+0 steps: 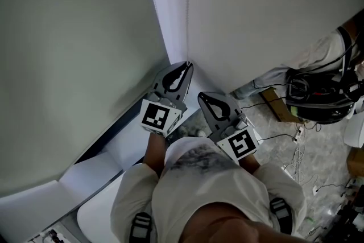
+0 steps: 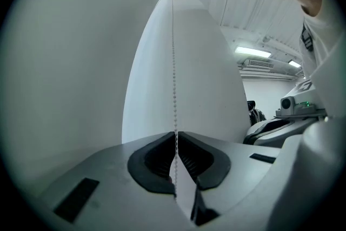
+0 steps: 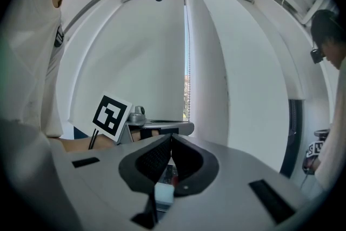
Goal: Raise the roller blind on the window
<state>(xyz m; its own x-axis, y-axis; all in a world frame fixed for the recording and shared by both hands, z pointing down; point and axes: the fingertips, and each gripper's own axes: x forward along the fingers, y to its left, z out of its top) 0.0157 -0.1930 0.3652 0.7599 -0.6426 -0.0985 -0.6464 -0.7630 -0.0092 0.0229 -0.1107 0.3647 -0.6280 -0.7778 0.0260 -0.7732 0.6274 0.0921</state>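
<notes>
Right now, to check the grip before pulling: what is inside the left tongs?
The bead chain hangs straight down into the left tongs, which are closed on it. The tongs' own body covers the chain below the grip, so its lower run cannot be seen.

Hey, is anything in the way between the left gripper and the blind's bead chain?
Nothing visible is in the way. The left gripper is shut on the bead chain, which runs straight up from its jaws. The right gripper is beside it, jaws together and off the chain.

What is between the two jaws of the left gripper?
The bead chain, pinched by the left gripper, as the left gripper view shows.
</notes>
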